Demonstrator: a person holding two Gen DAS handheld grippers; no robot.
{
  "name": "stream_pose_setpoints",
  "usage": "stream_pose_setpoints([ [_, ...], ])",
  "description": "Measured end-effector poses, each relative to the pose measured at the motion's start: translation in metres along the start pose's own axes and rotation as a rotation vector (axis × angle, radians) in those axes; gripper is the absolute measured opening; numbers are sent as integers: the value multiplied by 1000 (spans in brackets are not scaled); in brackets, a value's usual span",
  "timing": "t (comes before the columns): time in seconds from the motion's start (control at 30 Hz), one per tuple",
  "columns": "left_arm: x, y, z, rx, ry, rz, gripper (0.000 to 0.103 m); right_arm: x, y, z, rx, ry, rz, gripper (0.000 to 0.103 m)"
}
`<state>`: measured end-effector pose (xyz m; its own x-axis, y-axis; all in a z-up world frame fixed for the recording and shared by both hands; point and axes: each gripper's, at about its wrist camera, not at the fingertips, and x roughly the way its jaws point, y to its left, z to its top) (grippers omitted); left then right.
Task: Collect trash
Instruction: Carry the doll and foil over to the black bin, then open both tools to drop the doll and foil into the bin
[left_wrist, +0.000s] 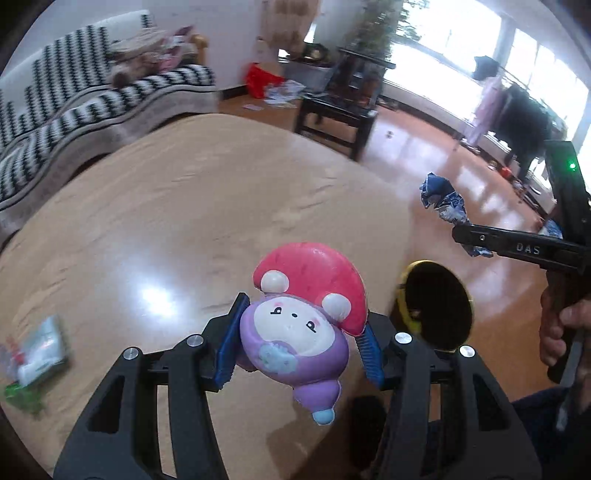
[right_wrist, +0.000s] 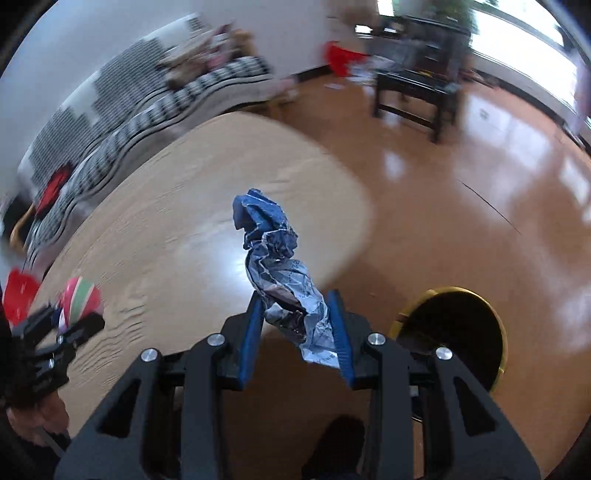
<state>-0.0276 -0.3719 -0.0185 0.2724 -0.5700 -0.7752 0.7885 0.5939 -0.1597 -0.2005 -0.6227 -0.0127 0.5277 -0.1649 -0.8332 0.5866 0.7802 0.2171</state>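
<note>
The left gripper (left_wrist: 299, 336) has its blue pads clamped on a squishy toy (left_wrist: 301, 325), purple body with a pink cap, held over the round wooden table (left_wrist: 184, 206). The right gripper (right_wrist: 297, 321) is pinched on a crumpled blue wrapper (right_wrist: 280, 266) near the table edge. A black bin with a gold rim (right_wrist: 461, 332) sits on the floor just past that edge, nothing blocking it. Only the left view catches a snack packet (left_wrist: 37, 350) lying on the table, plus the "DAS" lettering on the other gripper's finger. Striped sofa (left_wrist: 92, 99) and a dark chair (right_wrist: 417, 96) sit behind, blurry in the right view
</note>
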Motion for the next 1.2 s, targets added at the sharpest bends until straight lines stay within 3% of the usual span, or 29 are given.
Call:
stream_pose_setpoints([
  [0.17, 40, -70, 11, 31, 22, -128, 53, -16, -74, -3, 154, -9, -86, 36],
  [0.33, 87, -131, 11, 53, 76, -252, 54, -23, -117, -11, 263, -4, -149, 36],
  [0.5, 133, -171, 8, 75, 137, -330, 54, -25, -149, -19, 338, 14, -172, 36],
  [0.7, 163, -198, 1, 98, 203, -365, 54, -25, -170, -22, 387, 32, -211, 36],
  [1.0, 173, -211, -3, 89, 223, -408, 56, -22, -175, -20, 407, 38, -228, 37],
  [1.1, 172, -217, -3, 92, 225, -415, 65, -23, -176, -20, 415, 34, -229, 42],
  [1.17, 171, -218, -3, 91, 224, -415, 77, -24, -179, -19, 423, 30, -239, 59],
  [1.2, 169, -218, -2, 87, 215, -416, 80, -26, -178, -19, 424, 23, -245, 75],
])
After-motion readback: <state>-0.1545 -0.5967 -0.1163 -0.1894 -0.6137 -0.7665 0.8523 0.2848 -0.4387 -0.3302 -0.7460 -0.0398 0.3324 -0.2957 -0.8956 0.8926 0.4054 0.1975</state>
